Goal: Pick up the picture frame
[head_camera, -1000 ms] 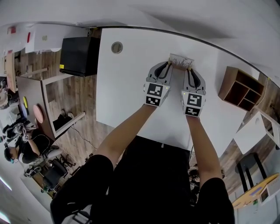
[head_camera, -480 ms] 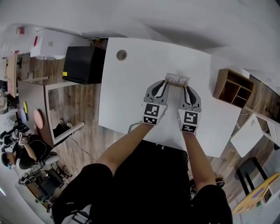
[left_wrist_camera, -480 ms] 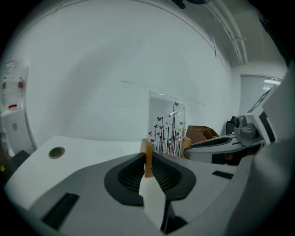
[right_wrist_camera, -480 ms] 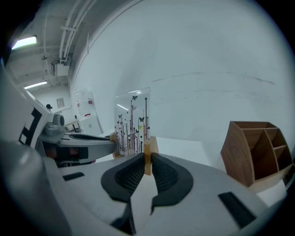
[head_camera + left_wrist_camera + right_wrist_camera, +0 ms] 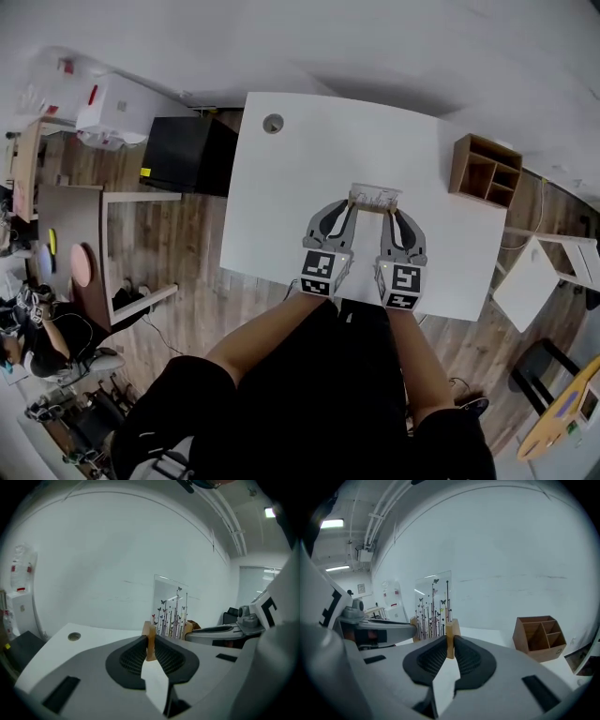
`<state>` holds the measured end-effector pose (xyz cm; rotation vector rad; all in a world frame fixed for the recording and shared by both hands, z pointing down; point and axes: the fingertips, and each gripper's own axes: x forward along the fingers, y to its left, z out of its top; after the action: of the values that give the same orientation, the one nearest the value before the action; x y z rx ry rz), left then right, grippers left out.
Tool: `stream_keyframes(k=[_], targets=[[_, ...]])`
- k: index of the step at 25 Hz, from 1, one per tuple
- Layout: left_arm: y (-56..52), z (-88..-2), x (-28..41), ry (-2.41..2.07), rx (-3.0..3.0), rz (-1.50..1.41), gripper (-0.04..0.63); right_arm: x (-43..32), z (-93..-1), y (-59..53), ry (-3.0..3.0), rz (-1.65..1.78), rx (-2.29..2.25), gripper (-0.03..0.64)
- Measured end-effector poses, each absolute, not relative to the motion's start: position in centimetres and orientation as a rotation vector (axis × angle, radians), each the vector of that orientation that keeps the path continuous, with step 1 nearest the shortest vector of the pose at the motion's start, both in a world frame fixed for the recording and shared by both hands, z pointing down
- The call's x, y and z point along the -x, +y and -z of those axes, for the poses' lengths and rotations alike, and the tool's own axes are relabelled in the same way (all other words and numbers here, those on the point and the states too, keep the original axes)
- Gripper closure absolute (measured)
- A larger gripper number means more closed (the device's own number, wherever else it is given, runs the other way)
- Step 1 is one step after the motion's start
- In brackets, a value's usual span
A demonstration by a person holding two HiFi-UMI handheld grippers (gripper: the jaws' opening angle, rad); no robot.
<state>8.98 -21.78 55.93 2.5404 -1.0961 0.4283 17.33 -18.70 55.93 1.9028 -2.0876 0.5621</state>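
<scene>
The picture frame (image 5: 375,198) is a clear pane (image 5: 170,612) printed with dark stems and butterflies, set in two small wooden end blocks. It hangs upright in the air above the white table (image 5: 281,216). My left gripper (image 5: 352,202) is shut on the left wooden block (image 5: 150,638). My right gripper (image 5: 395,208) is shut on the right wooden block (image 5: 451,636). In the right gripper view the pane (image 5: 434,603) stands to the left of the jaws, with the left gripper (image 5: 379,630) beyond it. Both grippers point forward and slightly down.
A wooden desk organizer (image 5: 484,170) with several compartments stands at the table's right edge, seen also as the organizer (image 5: 539,637) in the right gripper view. A round cable hole (image 5: 273,123) sits at the far left corner. A black box (image 5: 183,154) stands left of the table.
Both grippers have risen with the picture frame held between them, lifting it off the table and drawing it back toward the person. The table now looks smaller and farther below.
</scene>
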Motion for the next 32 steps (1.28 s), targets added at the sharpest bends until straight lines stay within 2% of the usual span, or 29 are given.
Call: stream_keyframes(k=[18, 32], targets=[[-4.5, -47.4, 1.6, -1.109, -2.623, -0.254, 0.535, -6.9, -47.2, -1.6, -2.091, -0.425, -2.026, 0.554], [0.3, -46.1, 4.5, -1.134, -2.635, -0.221, 0.535, -3.9, -46.0, 3.5, -2.088, -0.367, -2.034, 0.554]])
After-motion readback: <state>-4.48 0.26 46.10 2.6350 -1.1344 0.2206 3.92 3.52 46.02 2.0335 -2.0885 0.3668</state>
